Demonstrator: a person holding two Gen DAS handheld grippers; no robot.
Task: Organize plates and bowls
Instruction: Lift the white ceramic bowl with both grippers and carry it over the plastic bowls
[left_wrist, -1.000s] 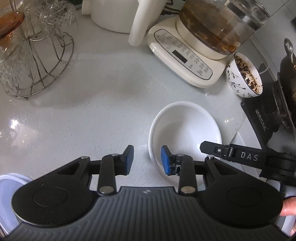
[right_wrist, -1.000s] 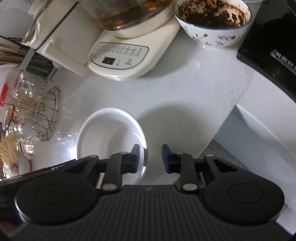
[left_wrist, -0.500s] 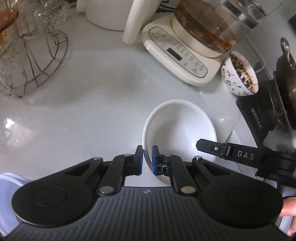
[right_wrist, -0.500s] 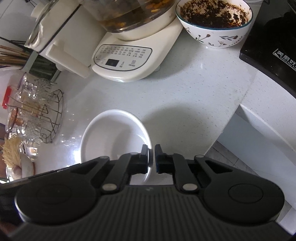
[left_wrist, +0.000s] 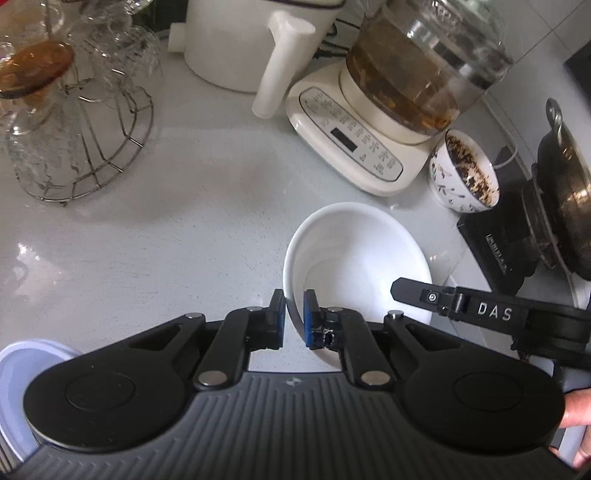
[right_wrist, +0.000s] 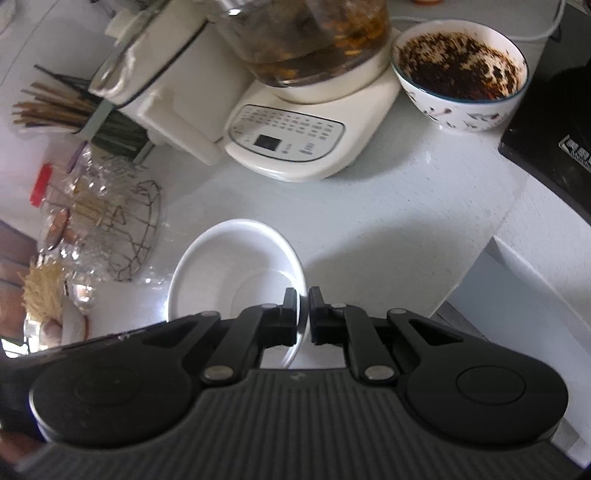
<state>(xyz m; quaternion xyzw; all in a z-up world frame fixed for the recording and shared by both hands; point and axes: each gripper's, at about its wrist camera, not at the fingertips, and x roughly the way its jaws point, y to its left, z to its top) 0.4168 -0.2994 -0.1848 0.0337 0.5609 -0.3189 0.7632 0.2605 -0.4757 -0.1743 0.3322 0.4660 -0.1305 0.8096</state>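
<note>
A white bowl (left_wrist: 354, 254) is held over the white counter by both grippers. My left gripper (left_wrist: 294, 319) is shut on its left rim, blue pads either side of the edge. My right gripper (right_wrist: 303, 314) is shut on the bowl's right rim; the bowl (right_wrist: 229, 269) lies to its left in the right wrist view. The right gripper's finger (left_wrist: 424, 295) also shows in the left wrist view, on the bowl's far side. The bowl is empty and looks slightly raised and tilted.
A patterned bowl (left_wrist: 465, 173) with dark residue stands by a cream kettle base with glass pot (left_wrist: 369, 140). A wire rack with glasses (left_wrist: 74, 140) is at the left, a stove with a pot (left_wrist: 554, 206) at the right. A pale lidded container (left_wrist: 18, 387) is bottom left.
Both grippers closed from open onto opposite rims of the white bowl. The views have since shifted, and the bowl appears lifted a little off the counter.
</note>
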